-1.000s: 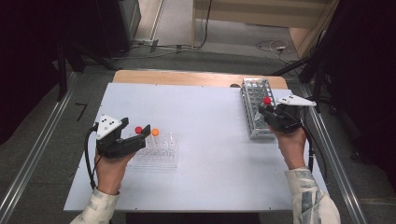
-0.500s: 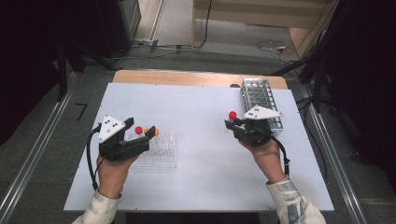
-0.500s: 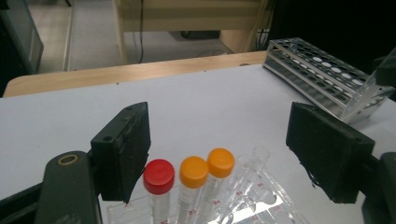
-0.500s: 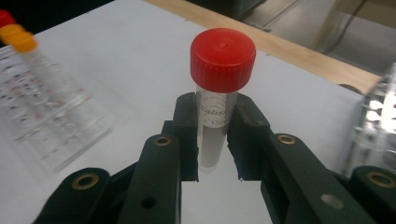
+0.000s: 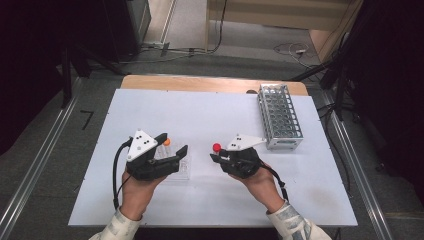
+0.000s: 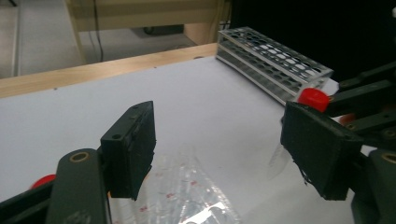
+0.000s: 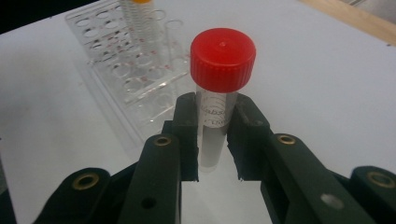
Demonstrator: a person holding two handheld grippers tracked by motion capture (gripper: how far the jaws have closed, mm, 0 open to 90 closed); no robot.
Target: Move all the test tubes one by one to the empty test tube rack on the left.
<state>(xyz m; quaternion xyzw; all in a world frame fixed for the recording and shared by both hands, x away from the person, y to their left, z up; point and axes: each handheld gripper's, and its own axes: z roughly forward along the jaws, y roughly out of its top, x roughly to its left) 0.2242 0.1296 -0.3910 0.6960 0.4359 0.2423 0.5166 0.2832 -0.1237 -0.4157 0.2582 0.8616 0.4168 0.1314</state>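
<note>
My right gripper (image 5: 220, 156) (image 7: 212, 126) is shut on a clear tube with a red cap (image 5: 216, 147) (image 7: 223, 60), held upright over the white table, right of a clear plastic rack (image 5: 181, 170) (image 7: 116, 70). An orange-capped tube (image 5: 166, 142) (image 7: 140, 23) stands in that rack. My left gripper (image 5: 172, 145) (image 6: 219, 135) hovers over the rack (image 6: 187, 196) with its jaws apart; they have just been closing a little, and nothing is pressed between the pads. In the left gripper view the red cap (image 6: 313, 97) shows by the right jaw, and a second red cap (image 6: 44, 181) peeks behind the left jaw.
A metal wire tube rack (image 5: 279, 116) (image 6: 271, 60) stands at the back right of the white table (image 5: 210, 115). A wooden edge (image 5: 200, 84) runs along the table's far side. Cables lie on the floor beyond it.
My right gripper has carried the red-capped tube left, from the metal rack to just right of the clear rack. My left gripper has shifted slightly right over the clear rack.
</note>
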